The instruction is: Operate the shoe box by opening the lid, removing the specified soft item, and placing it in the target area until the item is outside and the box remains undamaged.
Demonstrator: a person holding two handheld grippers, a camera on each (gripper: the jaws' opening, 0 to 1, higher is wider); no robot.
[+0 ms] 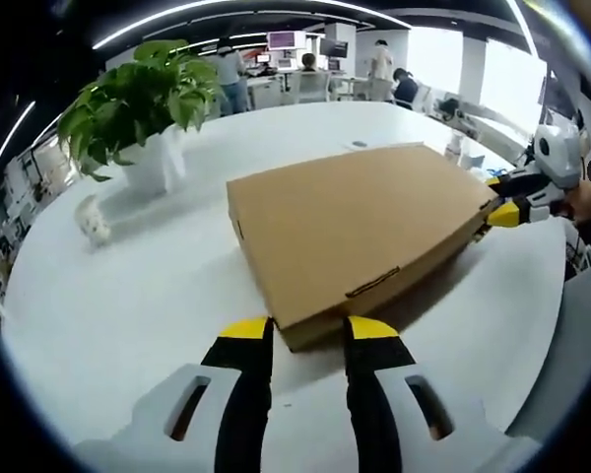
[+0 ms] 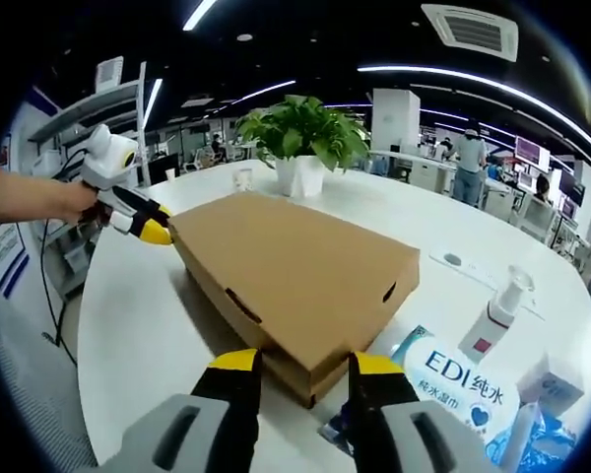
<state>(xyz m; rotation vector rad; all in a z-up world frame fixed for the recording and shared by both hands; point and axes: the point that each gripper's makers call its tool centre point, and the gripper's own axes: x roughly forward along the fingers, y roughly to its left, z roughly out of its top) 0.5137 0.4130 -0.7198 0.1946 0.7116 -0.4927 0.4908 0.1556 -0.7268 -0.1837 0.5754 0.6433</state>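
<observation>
A flat brown cardboard shoe box (image 1: 360, 227) lies shut on the white table (image 1: 128, 315), its lid tab tucked in the front wall. My left gripper (image 1: 307, 335) stands open, its yellow-tipped jaws on either side of the box's near corner. My right gripper (image 1: 507, 205) comes in from the right and meets the box's far right corner. In the right gripper view the same box (image 2: 295, 271) has its near corner between the jaws of my open right gripper (image 2: 305, 367). The left gripper (image 2: 148, 227), held by a hand, touches the box's left corner. The box's contents are hidden.
A potted green plant (image 1: 143, 99) in a white pot (image 2: 300, 175) stands beyond the box. Beside it are a small white crumpled thing (image 1: 94, 222) and a cup (image 2: 242, 178). A spray bottle (image 2: 497, 315) and a blue-and-white tissue pack (image 2: 463, 379) lie near my right gripper. People sit at desks far behind.
</observation>
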